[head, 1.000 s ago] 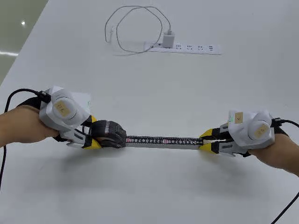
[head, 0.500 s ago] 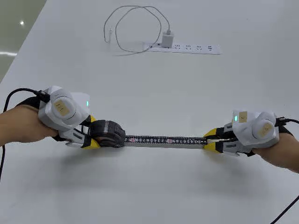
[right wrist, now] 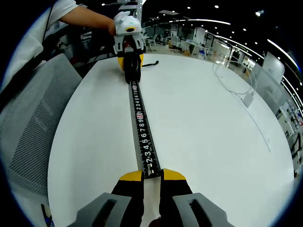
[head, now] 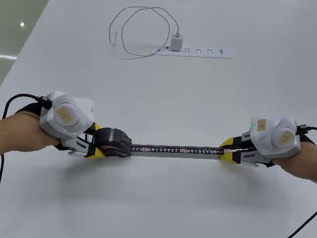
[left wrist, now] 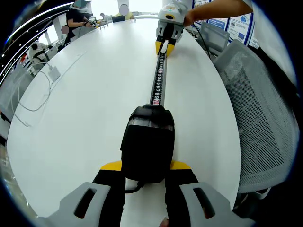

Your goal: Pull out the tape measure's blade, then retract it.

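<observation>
Spanning the white table (head: 163, 94) from 9 o'clock towards 3 o'clock in the head view, the blade (head: 176, 149) is drawn out straight with its numbered face up. Whether it rests on the surface or runs just above it cannot be determined.

The left gripper (head: 97, 140) is at 8 o'clock in that view. Its yellow-tipped jaws are clamped on the black tape measure case (head: 114, 142), one on each flank. In the left gripper view the jaws cover the rear of the case, and any lock or button is hard to make out.

The right gripper (head: 227, 150) is at 4 o'clock, with its jaws pinched together on the free end of the blade. The end hook is hidden between the jaw tips. In the right gripper view the scale reads clearly near the jaws and blurs towards the case.

A power strip (head: 195, 50) lies at 12 o'clock, well apart from the work, with a charger (head: 177, 41) plugged in and a looped cable (head: 133, 29). Both forearms are cut off by the frame edges. A mesh chair (left wrist: 255, 109) stands beside the table.
</observation>
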